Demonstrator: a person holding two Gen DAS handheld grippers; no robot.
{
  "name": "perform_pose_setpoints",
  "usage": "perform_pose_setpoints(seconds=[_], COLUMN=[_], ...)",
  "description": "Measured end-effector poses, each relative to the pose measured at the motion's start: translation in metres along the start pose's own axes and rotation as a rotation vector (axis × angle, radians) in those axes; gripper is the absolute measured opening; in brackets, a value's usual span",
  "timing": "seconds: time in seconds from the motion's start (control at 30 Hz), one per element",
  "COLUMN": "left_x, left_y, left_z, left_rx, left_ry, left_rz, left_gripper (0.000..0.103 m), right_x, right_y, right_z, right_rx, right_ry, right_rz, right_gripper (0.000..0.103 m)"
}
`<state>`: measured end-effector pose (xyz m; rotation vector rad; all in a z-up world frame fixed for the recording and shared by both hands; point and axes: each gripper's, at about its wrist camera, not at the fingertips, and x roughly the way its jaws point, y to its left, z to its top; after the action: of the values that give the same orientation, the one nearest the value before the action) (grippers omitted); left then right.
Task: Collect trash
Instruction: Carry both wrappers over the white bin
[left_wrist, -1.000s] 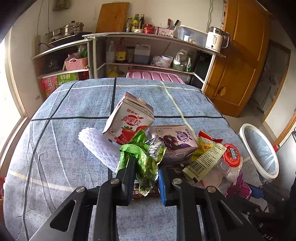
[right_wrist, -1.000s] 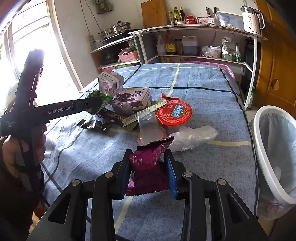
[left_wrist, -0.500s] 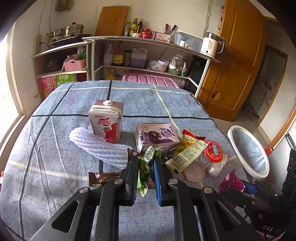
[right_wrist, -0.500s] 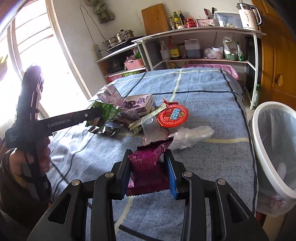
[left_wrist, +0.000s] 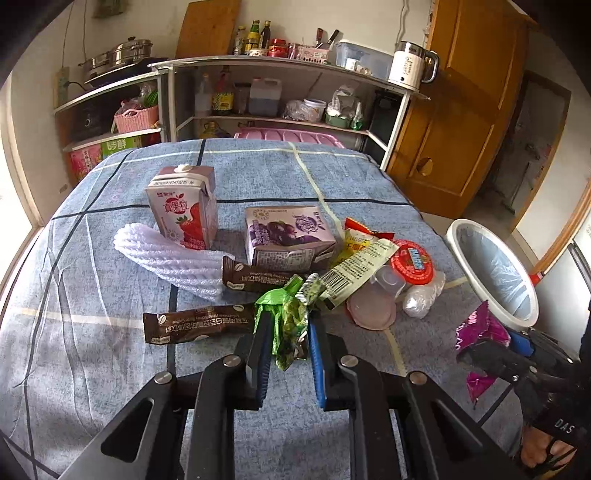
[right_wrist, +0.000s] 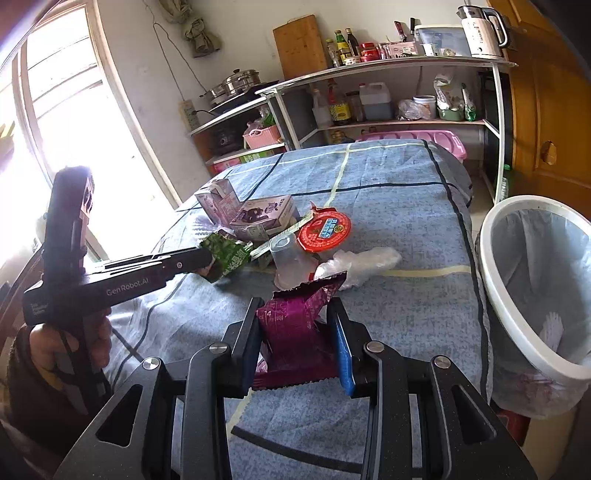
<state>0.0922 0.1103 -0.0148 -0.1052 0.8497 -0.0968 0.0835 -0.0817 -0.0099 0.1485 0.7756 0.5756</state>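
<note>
My left gripper has a crumpled green wrapper between its pads, lifted just off the blue tablecloth. Its jaws are opening, and the wrapper still hangs there. The right wrist view shows the same green wrapper at the left gripper's tip. My right gripper is shut on a purple snack wrapper, near the table's right edge. Beyond that edge stands a white bin with a liner. In the left wrist view the bin is behind the right gripper.
Trash lies mid-table: an upright strawberry milk carton, a grape carton, white foam netting, two brown sachets, a yellow wrapper, a red-lidded cup, a clear cup. Shelves and a wooden door stand behind.
The left gripper drew back from the pile with the green wrapper. The strawberry carton went from tilted to upright. The right gripper kept its purple wrapper and shifted slightly.
</note>
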Motion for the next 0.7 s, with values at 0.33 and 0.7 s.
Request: perform_pose_setpoints(seconds=[0.33,0.7], left_x=[0.015,-0.003], left_y=[-0.004,-0.02], left_z=[0.002,0.003], left_rx=[0.016,0.06], left_ry=[0.022,-0.011], left_rz=[0.019,0.021], left_gripper=[0.035,0.013], right_x=[-0.006,-0.016], right_y=[-0.002,-0.008], right_z=[0.0,-0.001], right_rx=[0.006,0.021], right_ry=[-0.012,-0.038], right_rz=[-0.007,-0.009], right_gripper=[0.036,0.036])
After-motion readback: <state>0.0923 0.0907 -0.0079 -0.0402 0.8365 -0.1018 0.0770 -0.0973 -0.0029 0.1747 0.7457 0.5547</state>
